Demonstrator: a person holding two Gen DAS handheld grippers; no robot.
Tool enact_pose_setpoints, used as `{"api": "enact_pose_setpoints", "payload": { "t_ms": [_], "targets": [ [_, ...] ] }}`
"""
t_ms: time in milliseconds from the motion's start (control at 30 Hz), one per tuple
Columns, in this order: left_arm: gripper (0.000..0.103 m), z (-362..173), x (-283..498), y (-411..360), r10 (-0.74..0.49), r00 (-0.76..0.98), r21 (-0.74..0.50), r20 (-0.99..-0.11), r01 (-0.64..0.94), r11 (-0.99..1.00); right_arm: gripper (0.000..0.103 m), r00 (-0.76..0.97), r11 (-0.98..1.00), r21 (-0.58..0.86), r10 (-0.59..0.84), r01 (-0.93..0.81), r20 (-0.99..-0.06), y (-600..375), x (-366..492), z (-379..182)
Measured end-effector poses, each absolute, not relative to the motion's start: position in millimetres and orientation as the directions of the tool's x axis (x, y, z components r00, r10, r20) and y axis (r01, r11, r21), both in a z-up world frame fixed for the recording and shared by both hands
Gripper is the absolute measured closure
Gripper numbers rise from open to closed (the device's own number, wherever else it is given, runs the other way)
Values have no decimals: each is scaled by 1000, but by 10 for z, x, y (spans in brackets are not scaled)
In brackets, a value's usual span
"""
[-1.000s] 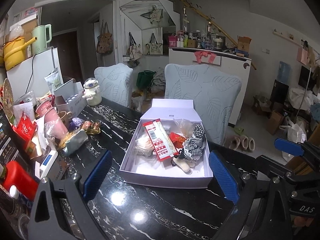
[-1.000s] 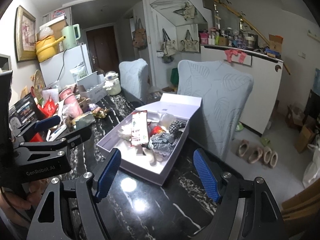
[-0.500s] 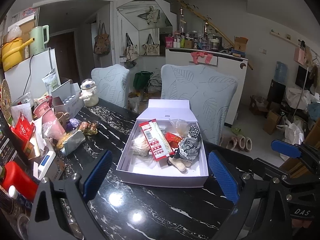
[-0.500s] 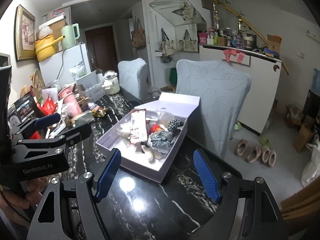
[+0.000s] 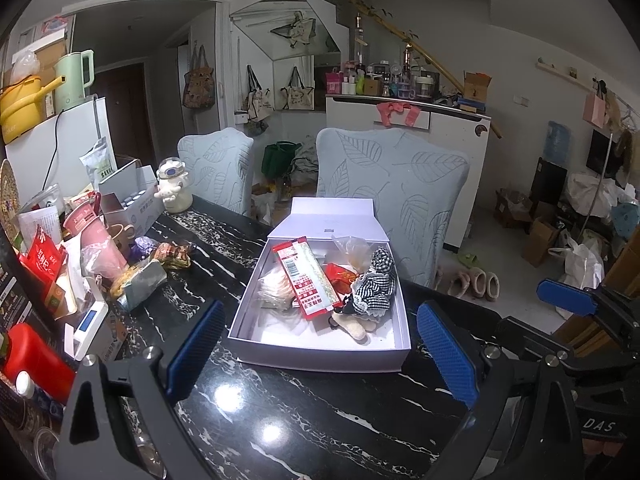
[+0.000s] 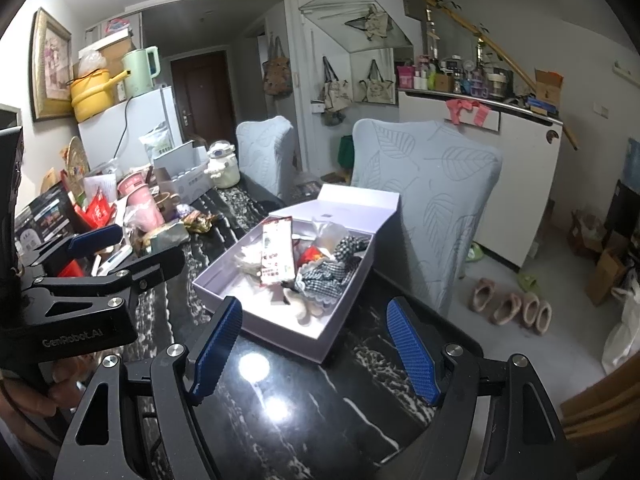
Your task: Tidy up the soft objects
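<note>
An open white box (image 5: 316, 350) (image 6: 280, 326) sits on the black marble table (image 5: 304, 420). Inside lie a doll in a black-and-white checked dress (image 5: 374, 286) (image 6: 332, 270), a red and white packet (image 5: 308, 276) (image 6: 276, 254), a clear bag (image 5: 350, 248) and a pale pouch (image 5: 274, 290). My left gripper (image 5: 320, 352) is open and empty, held in front of the box's near wall. My right gripper (image 6: 316, 350) is open and empty, near the box's front right corner. The right gripper shows at the right of the left wrist view (image 5: 568, 300); the left gripper shows at the left of the right wrist view (image 6: 96, 240).
Clutter fills the table's left side: pink cups (image 5: 94, 232), a red bottle (image 5: 32, 360), snack wrappers (image 5: 172, 252), a white scale (image 5: 86, 330), a white figurine (image 5: 172, 192). Two leaf-patterned chairs (image 5: 392, 192) stand behind the table. Slippers (image 6: 508, 306) lie on the floor at right.
Both grippers have drawn back and a little to the right of the box; the box sits slightly further off in both views. Nothing was picked up.
</note>
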State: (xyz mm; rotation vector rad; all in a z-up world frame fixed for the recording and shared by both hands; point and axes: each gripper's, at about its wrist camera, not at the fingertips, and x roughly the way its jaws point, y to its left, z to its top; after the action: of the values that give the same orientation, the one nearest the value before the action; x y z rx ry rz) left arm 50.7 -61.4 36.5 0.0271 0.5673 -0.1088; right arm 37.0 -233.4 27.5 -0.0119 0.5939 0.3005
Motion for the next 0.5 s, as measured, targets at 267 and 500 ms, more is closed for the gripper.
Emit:
{"api": "enact_pose_setpoints", "payload": {
  "t_ms": [267,500],
  "targets": [
    [5,337,516,-603,-100,827,-25,-553,104,994,27,785,956,74,275,-283,-555,-2338,352,261],
    [5,337,519,-606,-90,828,-16,-553,97,995,27,783,958,71,270,-279,-560,-2353,346,239]
  ]
}}
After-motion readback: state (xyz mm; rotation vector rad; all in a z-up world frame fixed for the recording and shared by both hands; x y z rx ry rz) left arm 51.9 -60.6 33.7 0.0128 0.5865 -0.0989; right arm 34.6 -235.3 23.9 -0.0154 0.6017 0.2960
